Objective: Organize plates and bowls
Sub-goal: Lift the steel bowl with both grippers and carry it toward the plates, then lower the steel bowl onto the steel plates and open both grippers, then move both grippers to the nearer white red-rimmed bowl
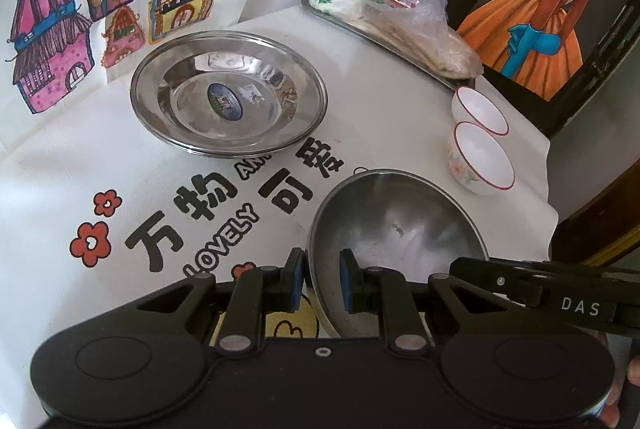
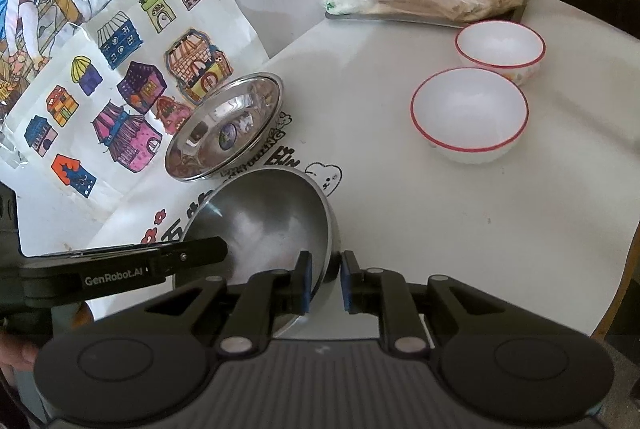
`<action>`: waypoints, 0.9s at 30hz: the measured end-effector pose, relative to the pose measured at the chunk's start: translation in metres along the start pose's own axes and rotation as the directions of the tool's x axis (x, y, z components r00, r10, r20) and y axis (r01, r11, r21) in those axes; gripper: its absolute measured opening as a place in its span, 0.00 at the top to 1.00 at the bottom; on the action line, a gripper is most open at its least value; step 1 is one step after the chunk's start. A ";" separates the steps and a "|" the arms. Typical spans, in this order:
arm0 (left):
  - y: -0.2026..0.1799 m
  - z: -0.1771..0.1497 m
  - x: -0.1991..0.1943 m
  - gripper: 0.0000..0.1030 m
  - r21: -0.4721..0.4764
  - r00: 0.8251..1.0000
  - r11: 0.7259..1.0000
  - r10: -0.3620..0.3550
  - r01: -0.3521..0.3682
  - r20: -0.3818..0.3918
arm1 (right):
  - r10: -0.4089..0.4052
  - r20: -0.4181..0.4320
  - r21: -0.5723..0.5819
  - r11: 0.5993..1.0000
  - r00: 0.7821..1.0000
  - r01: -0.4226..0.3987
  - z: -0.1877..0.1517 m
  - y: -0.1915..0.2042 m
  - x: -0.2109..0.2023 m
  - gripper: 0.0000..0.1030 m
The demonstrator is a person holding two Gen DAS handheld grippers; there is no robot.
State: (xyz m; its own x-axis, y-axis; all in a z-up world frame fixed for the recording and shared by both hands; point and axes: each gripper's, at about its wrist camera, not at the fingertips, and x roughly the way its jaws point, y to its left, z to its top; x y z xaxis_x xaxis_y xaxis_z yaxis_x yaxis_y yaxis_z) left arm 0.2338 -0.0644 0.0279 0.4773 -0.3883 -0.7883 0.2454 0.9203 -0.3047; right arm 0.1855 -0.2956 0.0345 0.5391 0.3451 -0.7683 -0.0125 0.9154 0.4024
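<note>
Both grippers straddle the steel bowl's [image 1: 396,229] rim — left gripper [image 1: 322,279] at its 9 o'clock edge, right gripper [image 2: 325,281] at 3 — jaws slightly apart, not clamped. The plate [image 1: 228,93] lies toward 11 o'clock.

A table [image 1: 380,101] with a white surface carries everything. Printed Chinese characters [image 1: 224,213] and red flowers [image 1: 91,243] decorate its cover. On it lies a shiny steel plate [image 1: 229,93], and near the front a deeper steel bowl [image 1: 400,233]. At the right edge two white bowls with red rims [image 2: 469,113] stand just beside each other. At the far side a metal tray [image 1: 384,43] holds bagged food [image 1: 416,33].
</note>
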 end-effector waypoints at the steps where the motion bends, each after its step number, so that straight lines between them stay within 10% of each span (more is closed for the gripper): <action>1: 0.000 0.000 0.000 0.82 0.000 1.000 1.000 -0.001 0.001 0.000 | 0.004 0.002 0.002 1.000 1.000 -0.004 0.000 -0.001 0.000 0.82; 7: 0.002 -0.001 -0.002 0.78 0.009 1.000 1.000 -0.027 0.027 0.006 | 0.006 0.030 -0.008 1.000 1.000 -0.006 -0.004 -0.004 -0.001 0.76; 14: -0.003 -0.003 -0.022 0.39 0.090 0.994 0.996 0.010 -0.020 0.109 | -0.038 0.121 -0.045 0.998 0.992 0.044 -0.004 -0.009 -0.018 0.47; 27: -0.037 0.040 -0.035 0.05 0.190 0.965 0.981 -0.021 -0.030 0.261 | -0.112 0.322 0.027 0.994 0.940 0.109 0.009 -0.060 -0.056 0.11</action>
State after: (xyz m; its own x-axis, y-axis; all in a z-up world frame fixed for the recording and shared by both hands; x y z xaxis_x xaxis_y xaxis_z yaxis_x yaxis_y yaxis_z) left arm 0.2421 -0.0872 0.0879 0.6754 -0.4065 -0.6153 0.3868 0.9056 -0.1738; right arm 0.1632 -0.3716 0.0577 0.7795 0.1555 -0.6068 0.0692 0.9414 0.3301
